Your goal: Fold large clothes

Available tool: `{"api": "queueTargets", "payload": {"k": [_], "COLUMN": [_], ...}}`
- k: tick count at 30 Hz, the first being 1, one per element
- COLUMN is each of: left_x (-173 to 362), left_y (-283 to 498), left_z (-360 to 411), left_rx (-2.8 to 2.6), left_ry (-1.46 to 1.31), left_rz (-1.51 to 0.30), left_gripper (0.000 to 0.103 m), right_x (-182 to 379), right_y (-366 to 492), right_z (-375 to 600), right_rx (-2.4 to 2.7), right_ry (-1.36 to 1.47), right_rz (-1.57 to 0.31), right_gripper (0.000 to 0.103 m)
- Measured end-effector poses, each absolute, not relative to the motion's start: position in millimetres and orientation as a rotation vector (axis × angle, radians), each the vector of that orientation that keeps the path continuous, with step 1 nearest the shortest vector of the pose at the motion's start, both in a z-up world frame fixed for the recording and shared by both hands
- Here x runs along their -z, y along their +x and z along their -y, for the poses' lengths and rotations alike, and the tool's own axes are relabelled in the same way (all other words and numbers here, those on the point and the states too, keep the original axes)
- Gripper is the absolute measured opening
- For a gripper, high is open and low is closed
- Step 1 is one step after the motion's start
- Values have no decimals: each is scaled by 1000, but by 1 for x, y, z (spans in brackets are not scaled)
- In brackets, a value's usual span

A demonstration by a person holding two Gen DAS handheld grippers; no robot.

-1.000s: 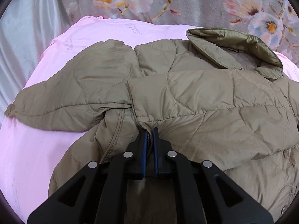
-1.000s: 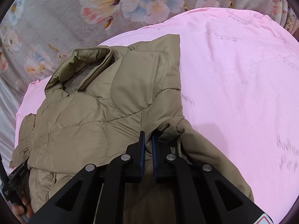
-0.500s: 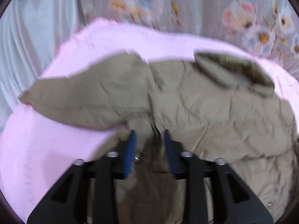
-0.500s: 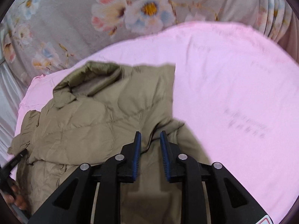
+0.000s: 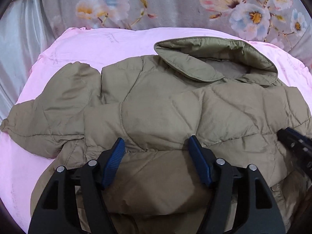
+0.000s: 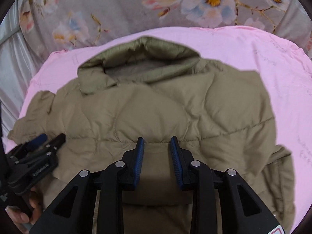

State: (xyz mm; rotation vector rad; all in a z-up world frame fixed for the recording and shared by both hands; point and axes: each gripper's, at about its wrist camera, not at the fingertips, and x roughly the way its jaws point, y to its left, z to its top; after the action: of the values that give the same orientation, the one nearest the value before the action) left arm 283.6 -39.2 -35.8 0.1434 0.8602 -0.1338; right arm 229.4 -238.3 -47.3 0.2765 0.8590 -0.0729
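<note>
A khaki quilted jacket (image 5: 165, 107) (image 6: 156, 107) lies spread on a pink sheet (image 5: 97, 44) (image 6: 282, 78), its collar (image 5: 214, 58) (image 6: 140, 58) at the far side. One sleeve (image 5: 48, 113) lies bent out to the left. My left gripper (image 5: 156, 141) hovers over the jacket's middle with its jaws opening wide; fabric lies under them and nothing is pinched. In the right wrist view the left gripper (image 6: 51, 137) shows at the lower left. My right gripper (image 6: 157, 139) is also opening, narrower, over a quilt seam and grips nothing. Its tips (image 5: 285, 132) enter the left wrist view at the right edge.
Grey floral fabric (image 5: 156, 3) (image 6: 117, 9) rises behind the pink sheet. Shiny silver-grey cloth (image 5: 15, 48) hangs at the left. A person's hand (image 6: 21, 216) holds the left gripper's handle at the lower left.
Both grippers were shut on jacket fabric near the sleeve seams; they let go and opened. Each moved inward over the jacket's middle, and the jacket now lies flatter.
</note>
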Motion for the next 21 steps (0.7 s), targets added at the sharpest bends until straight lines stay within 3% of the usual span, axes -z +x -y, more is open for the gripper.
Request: {"api": "queueTargets", "payload": {"k": [14, 21], "left_x": [41, -2], "left_y": [281, 268], "left_z": [40, -46], "left_rx": [103, 93], "left_ry": [157, -116], "left_rz": [-846, -781], "left_gripper": [74, 85], "right_x": [53, 52], "right_y": [229, 227], "right_z": [231, 235], "right_rx": [111, 105], "right_ry": [223, 245], "right_rz": [-851, -848], "right_gripper": [29, 29]}}
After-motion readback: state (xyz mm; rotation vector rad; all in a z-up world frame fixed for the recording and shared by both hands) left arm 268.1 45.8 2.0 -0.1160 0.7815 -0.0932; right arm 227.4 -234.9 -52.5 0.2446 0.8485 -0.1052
